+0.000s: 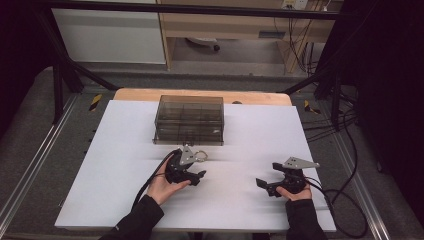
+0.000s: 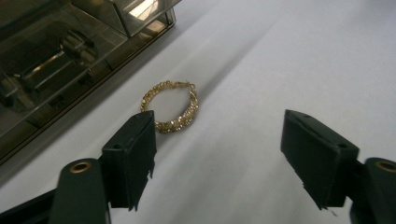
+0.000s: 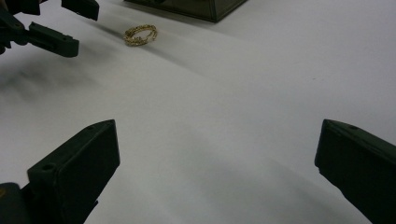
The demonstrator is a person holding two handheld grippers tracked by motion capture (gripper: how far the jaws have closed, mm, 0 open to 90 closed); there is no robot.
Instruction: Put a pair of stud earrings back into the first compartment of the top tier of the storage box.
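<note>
Two tongs point(image 1: 196, 176) point(image 1: 265, 185); bracelet point(image 2: 171, 107), seemingly beaded gold.

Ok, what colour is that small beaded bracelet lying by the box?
Gold, with sparkly beads; the small beaded bracelet shows best in the left gripper view.

Grey floor point(image 1: 30, 130) around a white-topped table point(image 1: 125, 200); pale wooden cabinet point(image 1: 220, 25) behind, black curtains point(image 1: 390, 75) at right
</note>
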